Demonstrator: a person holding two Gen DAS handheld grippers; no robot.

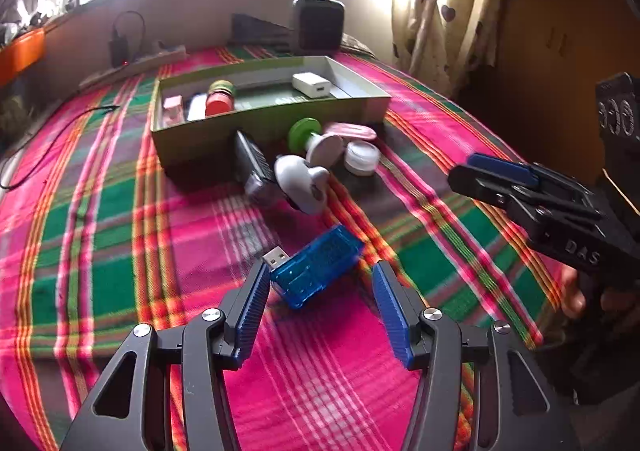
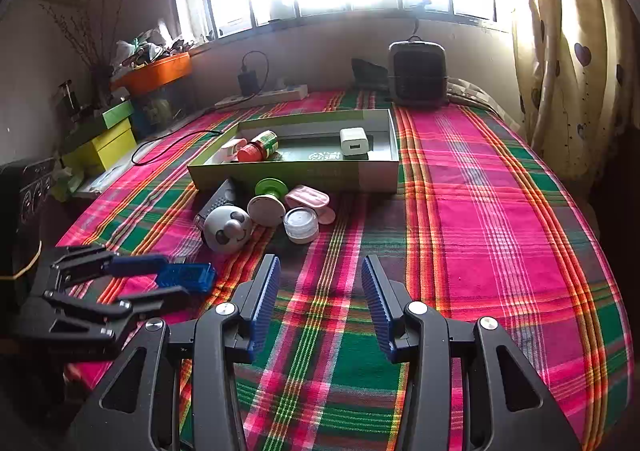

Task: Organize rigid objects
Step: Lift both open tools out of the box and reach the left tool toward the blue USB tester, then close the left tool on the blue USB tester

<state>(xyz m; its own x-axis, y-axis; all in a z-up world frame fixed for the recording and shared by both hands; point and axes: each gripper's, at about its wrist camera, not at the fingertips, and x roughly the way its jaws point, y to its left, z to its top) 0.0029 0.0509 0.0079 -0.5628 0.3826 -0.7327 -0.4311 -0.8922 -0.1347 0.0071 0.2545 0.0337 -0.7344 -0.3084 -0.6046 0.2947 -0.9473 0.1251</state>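
Sorting small hard things into the green box (image 1: 256, 127) on the plaid bed is under way. Left gripper (image 1: 322, 271) has its fingers spread wide around the blue USB dongle (image 1: 316, 267), which lies on the cloth, nearer the left finger, unclamped. Next, I judge: centre, close, lift toward the box. Right gripper (image 2: 320, 271) hovers half apart, empty.

Right gripper (image 2: 320, 279) open above plaid cloth (image 2: 480, 231), green box (image 2: 288, 175) ahead
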